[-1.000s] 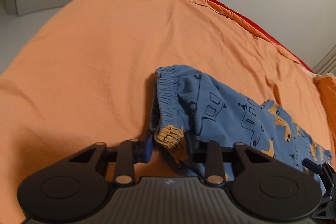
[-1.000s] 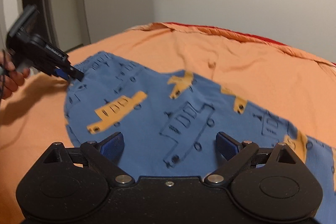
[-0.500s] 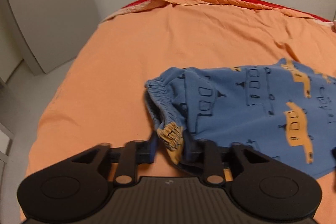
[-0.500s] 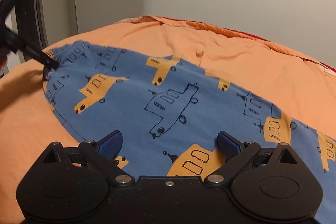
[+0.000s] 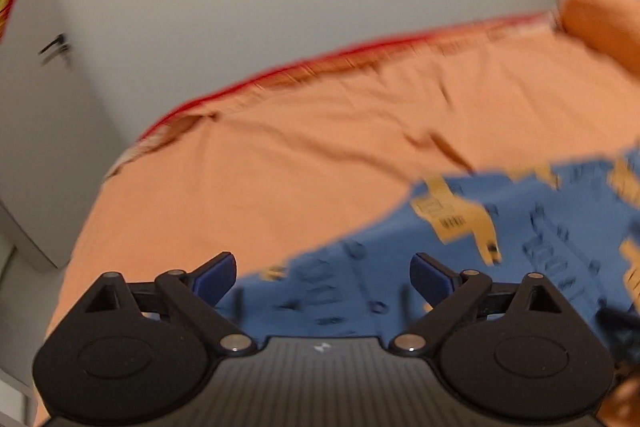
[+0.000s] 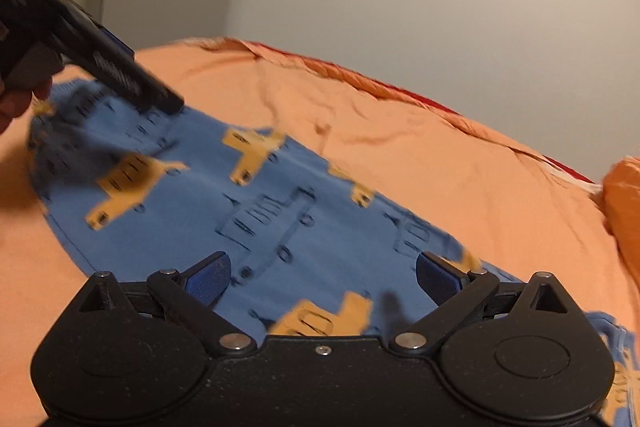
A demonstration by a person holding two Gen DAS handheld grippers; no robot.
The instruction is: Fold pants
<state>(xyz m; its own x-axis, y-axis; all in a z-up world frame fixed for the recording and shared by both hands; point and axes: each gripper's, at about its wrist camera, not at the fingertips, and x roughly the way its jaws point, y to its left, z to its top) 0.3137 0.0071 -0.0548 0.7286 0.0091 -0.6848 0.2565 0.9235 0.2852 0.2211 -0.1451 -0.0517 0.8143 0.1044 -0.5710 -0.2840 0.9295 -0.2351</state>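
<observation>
Left gripper (image 5: 322, 277) has its jaws opening, pads spread wide with nothing clamped, the blurred waist end of the pants (image 5: 500, 239) lying below and between them; right gripper (image 6: 323, 277) is likewise released, blue pads apart above the cloth; the blue pants with yellow vehicles lie flat on the orange bed sheet (image 6: 440, 155), running from nine o'clock toward five o'clock in the right wrist view.

blue pants (image 6: 208, 203) flat on orange bed (image 6: 460, 187)
</observation>
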